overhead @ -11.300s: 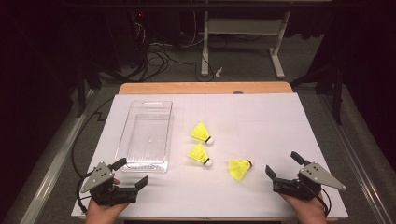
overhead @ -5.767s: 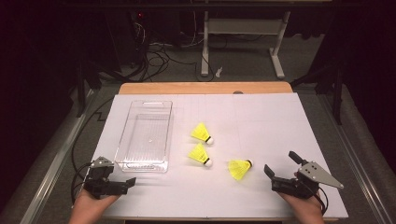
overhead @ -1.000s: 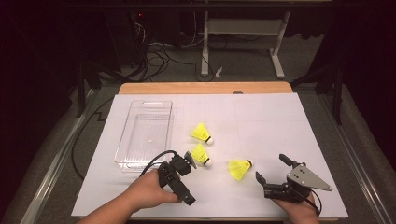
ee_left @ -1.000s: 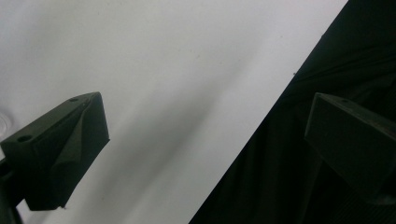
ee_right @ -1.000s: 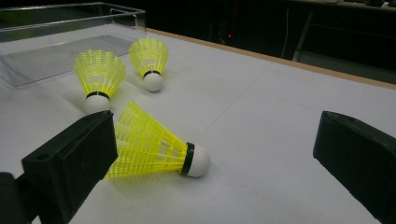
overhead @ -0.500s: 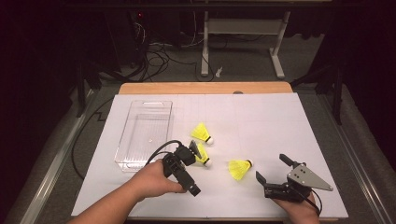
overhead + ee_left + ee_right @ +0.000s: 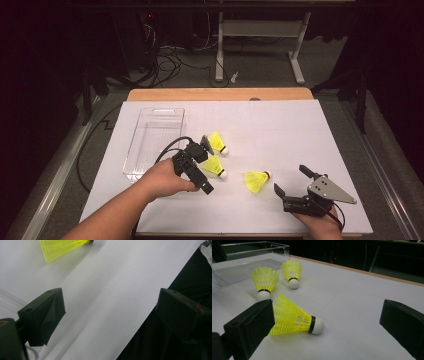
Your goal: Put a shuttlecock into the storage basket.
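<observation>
the clear plastic tray [image 7: 150,145] lies at about nine o'clock on the white sheet covering the bench [image 7: 280,120], lengthways and within easy reach of the left side, which suits it as the place where the shuttlecocks are likely meant to go; nothing lies in it that i can see. just right of it the left tool [image 7: 204,148] is raised off the sheet in the person's left hand [image 7: 167,179], its cable looping back, tips toward twelve o'clock between the two nearer shuttlecocks; its jaws stand wide with nothing between them and have just been closing a little. in the left gripper view bare sheet shows between them and one yellow skirt [image 7: 60,247] sits off at eleven o'clock, so no grasp is made yet. the far shuttlecock [image 7: 217,142] and the middle shuttlecock [image 7: 214,166] lie close together near the centre, corks toward four o'clock. the third shuttlecock [image 7: 256,181] lies on its side at about five o'clock, well apart from the tray, probably left for the other hand. the right tool [image 7: 295,186] rests low at the near edge, jaws spread wide and empty, aimed at that shuttlecock as if waiting. i can read no brand, label or writing anywhere.
</observation>
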